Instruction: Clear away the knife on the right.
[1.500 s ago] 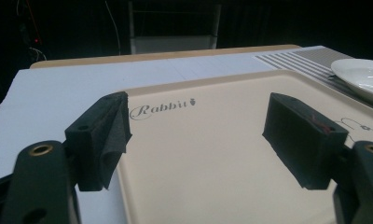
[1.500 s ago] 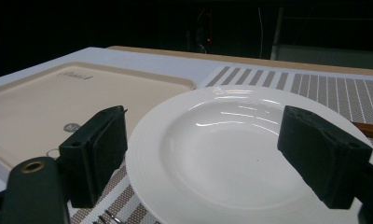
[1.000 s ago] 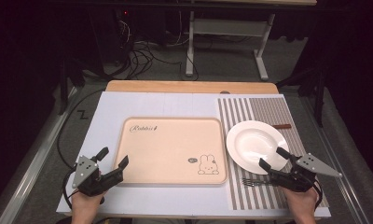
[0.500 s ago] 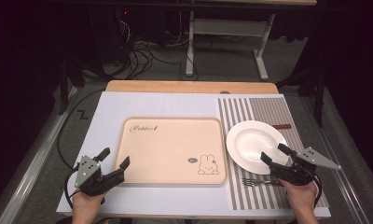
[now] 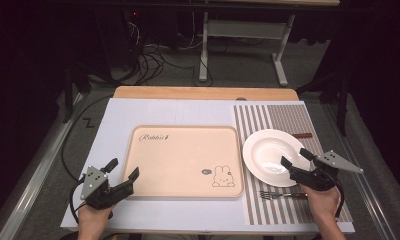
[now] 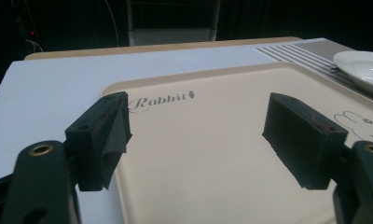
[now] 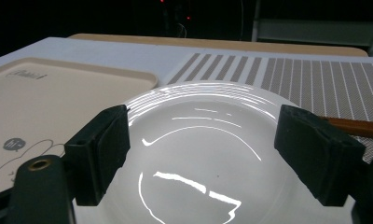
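Note:
A beige tray [image 5: 183, 160] printed with "Rabbit" and a bunny lies in the middle of the table. To its right, a white deep plate [image 5: 268, 152] rests on a striped placemat [image 5: 288, 117]. My left gripper [image 5: 123, 168] is open at the tray's near left corner; in the left gripper view its open jaws [image 6: 198, 126] straddle the tray's edge [image 6: 124, 186] with nothing between them. My right gripper [image 5: 295, 156] is open over the plate's near right rim. In the right gripper view it [image 7: 201, 135] frames the plate [image 7: 198, 154] without touching it.
A fork [image 5: 280, 195] lies on the placemat just in front of the plate, left of my right hand. A brown stick [image 5: 303, 135] lies behind the plate. A white board [image 5: 113, 120] covers the wooden tabletop; cables and a metal stand occupy the dark floor beyond.
My right gripper has moved forward from the near edge of the placemat to the plate's rim. The left gripper has hardly shifted.

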